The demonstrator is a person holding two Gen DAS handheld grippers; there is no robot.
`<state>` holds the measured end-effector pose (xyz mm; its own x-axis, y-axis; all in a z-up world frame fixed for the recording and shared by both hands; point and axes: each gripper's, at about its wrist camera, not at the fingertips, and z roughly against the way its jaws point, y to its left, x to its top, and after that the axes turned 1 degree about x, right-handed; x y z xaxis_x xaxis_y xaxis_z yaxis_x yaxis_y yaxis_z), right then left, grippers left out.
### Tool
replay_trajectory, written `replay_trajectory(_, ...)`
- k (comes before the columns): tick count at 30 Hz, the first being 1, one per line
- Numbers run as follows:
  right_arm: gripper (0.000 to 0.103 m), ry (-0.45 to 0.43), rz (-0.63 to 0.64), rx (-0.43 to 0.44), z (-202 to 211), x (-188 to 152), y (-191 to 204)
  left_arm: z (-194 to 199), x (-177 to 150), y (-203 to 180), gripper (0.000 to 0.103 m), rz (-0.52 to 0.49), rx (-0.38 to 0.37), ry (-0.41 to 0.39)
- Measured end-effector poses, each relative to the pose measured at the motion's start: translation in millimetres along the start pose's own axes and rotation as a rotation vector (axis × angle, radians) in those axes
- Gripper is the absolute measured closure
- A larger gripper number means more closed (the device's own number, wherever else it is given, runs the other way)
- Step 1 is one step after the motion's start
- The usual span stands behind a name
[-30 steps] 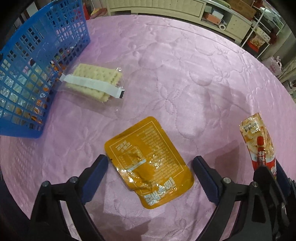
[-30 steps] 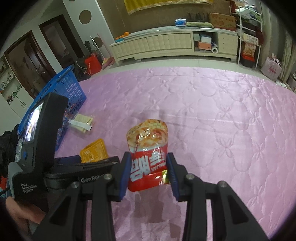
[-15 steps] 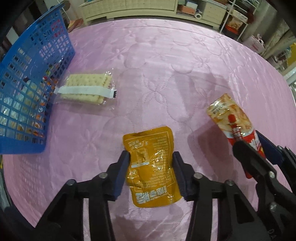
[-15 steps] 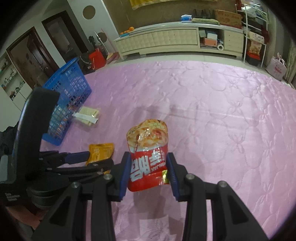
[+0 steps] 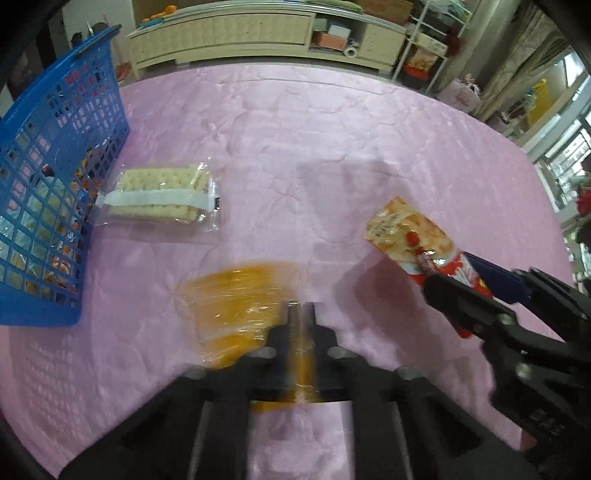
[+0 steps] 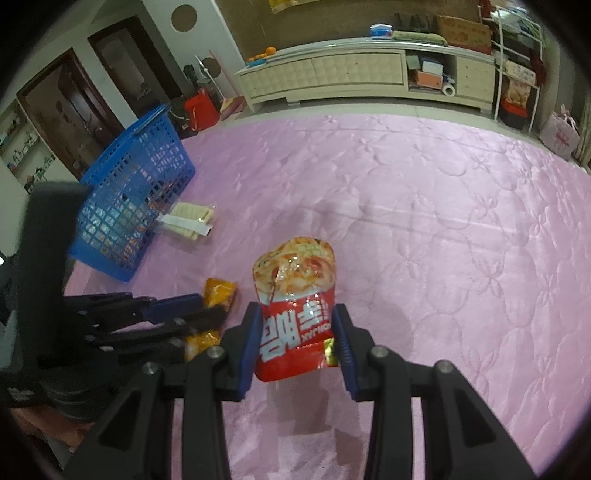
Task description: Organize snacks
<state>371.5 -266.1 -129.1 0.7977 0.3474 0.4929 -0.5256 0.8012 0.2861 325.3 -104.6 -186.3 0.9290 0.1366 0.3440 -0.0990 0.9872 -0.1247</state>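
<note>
My left gripper (image 5: 301, 314) is shut on an orange foil pouch (image 5: 236, 295), pinching its near edge; the pouch is blurred and hangs just over the pink cover. In the right wrist view the same orange pouch (image 6: 219, 291) sticks out of the left gripper (image 6: 210, 310) at lower left. My right gripper (image 6: 296, 314) is shut on a red snack bag (image 6: 295, 273), held upright above the cover. From the left wrist view the red bag (image 5: 410, 236) and right gripper (image 5: 454, 273) are at the right.
A blue mesh basket (image 5: 55, 184) holding several snacks stands at the left on the pink quilted cover (image 5: 332, 147). A clear pack of crackers (image 5: 159, 194) lies beside it. A cream cabinet (image 5: 240, 33) runs along the back wall.
The left jaws came together from wide open onto the orange pouch, and the left gripper rolled and rose a little with it. The right gripper kept still, holding the red bag.
</note>
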Motion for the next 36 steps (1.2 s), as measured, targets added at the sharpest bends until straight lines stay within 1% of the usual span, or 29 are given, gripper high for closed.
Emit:
replay_trajectory(3,0.060,0.000,0.019,-0.014,2.1,-2.5,6.1,1.6,-7.4,8.3,0.103,-0.001,0.012,0.008)
replay_trajectory(6,0.060,0.002,0.025,-0.016,3.0,-6.2,9.8,3.6,-16.0,18.2,0.103,0.026,-0.032,0.012)
replay_trajectory(8,0.060,0.002,0.029,-0.011,3.9,-9.7,12.7,9.3,-20.9,22.2,0.103,0.012,-0.039,-0.004)
replay_trajectory(12,0.060,-0.011,0.057,-0.009,7.4,-14.5,22.5,43.3,-33.0,30.2,0.103,-0.043,-0.038,-0.079)
replay_trajectory(14,0.060,-0.019,0.049,0.035,10.3,-14.8,28.4,60.9,-39.3,40.8,0.103,-0.047,-0.039,-0.112)
replay_trajectory(15,0.060,-0.025,0.045,0.050,11.7,-14.5,30.8,61.8,-38.9,45.4,0.103,-0.045,-0.040,-0.122)
replay_trajectory(16,0.060,-0.030,0.047,0.053,13.2,-14.0,34.4,72.3,-41.0,53.5,0.103,-0.040,-0.043,-0.139)
replay_trajectory(20,0.060,-0.067,0.105,0.036,22.6,-10.1,57.8,100.0,-46.6,78.5,0.103,-0.028,-0.038,-0.186)
replay_trajectory(21,0.060,-0.076,0.103,0.045,26.0,-9.1,62.2,104.5,-42.7,78.4,0.103,-0.026,-0.038,-0.194)
replay_trajectory(24,0.060,-0.101,0.102,0.076,38.5,-4.7,79.3,120.7,-41.5,97.6,0.103,-0.016,-0.047,-0.229)
replay_trajectory(26,0.060,-0.115,0.121,0.079,46.5,-1.1,92.8,133.2,-41.0,110.0,0.103,-0.009,-0.051,-0.256)
replay_trajectory(30,0.060,-0.154,0.159,0.093,65.8,11.9,124.2,148.8,-40.1,127.2,0.103,-0.006,-0.065,-0.293)
replay_trajectory(36,0.060,-0.185,0.211,0.093,77.7,32.1,161.6,181.0,-40.3,153.1,0.103,-0.017,-0.082,-0.350)
